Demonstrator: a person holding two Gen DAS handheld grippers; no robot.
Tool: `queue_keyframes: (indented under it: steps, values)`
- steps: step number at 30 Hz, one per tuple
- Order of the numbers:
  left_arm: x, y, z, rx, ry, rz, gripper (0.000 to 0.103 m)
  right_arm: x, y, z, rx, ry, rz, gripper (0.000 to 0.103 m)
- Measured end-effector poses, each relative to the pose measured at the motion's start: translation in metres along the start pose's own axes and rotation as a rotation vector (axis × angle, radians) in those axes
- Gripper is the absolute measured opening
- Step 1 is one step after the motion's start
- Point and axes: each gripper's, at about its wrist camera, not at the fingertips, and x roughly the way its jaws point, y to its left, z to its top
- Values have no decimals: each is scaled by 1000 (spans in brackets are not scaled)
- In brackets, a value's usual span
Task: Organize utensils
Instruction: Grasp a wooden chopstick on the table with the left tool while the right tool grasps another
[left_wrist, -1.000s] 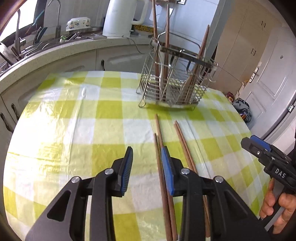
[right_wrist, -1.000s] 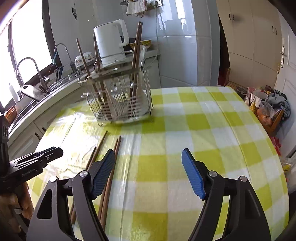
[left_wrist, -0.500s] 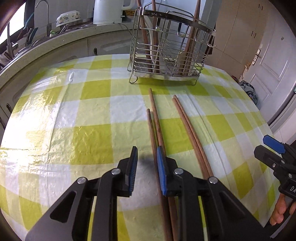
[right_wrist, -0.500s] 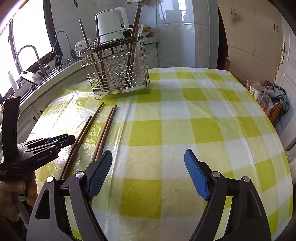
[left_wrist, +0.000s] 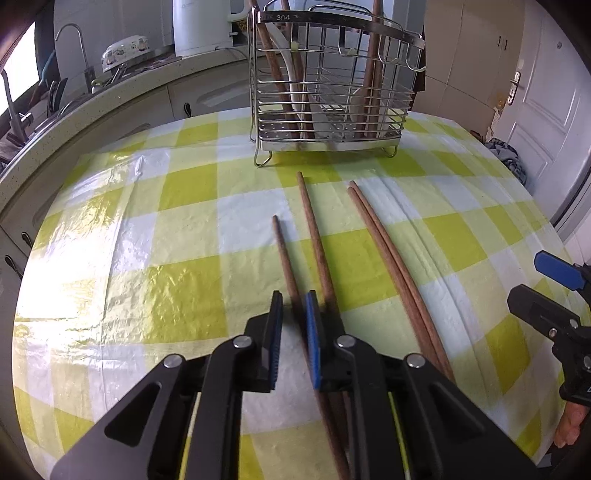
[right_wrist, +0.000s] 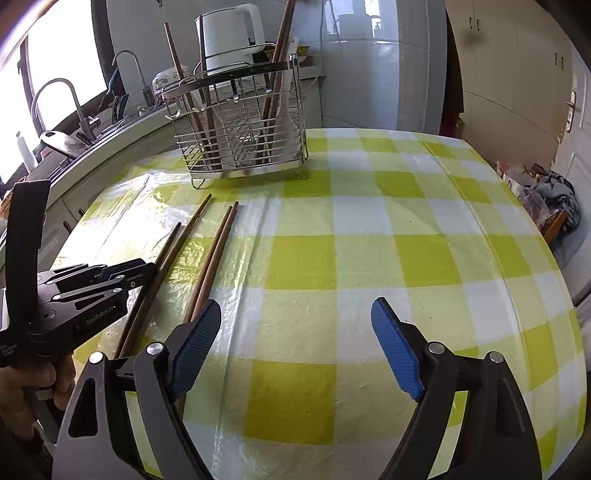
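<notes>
Clamping leftmost chopstick (left_wrist: 282, 251), left gripper (left_wrist: 293, 314); only right view shows right gripper (right_wrist: 295, 325) opening, empty.

Loose chopsticks (left_wrist: 317, 240): four, brown wood, lying flat on checked worktop (left_wrist: 184, 229), tips toward rack; two apart, two touching as a pair (left_wrist: 388, 258).
Rack (left_wrist: 332, 107): steel wire, upright, holding several standing wooden utensils.

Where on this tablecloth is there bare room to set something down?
The tablecloth lies bare to the right of the paired chopsticks, from the wire rack to the near edge. The left wrist view shows another bare stretch left of the chopsticks. It is crowded along the four chopsticks, where the left gripper sits.
</notes>
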Motion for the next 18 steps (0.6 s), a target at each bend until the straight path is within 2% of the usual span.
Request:
queue_keyframes:
  steps: [9,18]
  values:
    - [-8,25,-9,-40,-5,-13,8,29,33,11,-37,19,-24,78]
    - [-14,45,-16,-78,-15,-34,8,56,45,15,-48,50,-78,78]
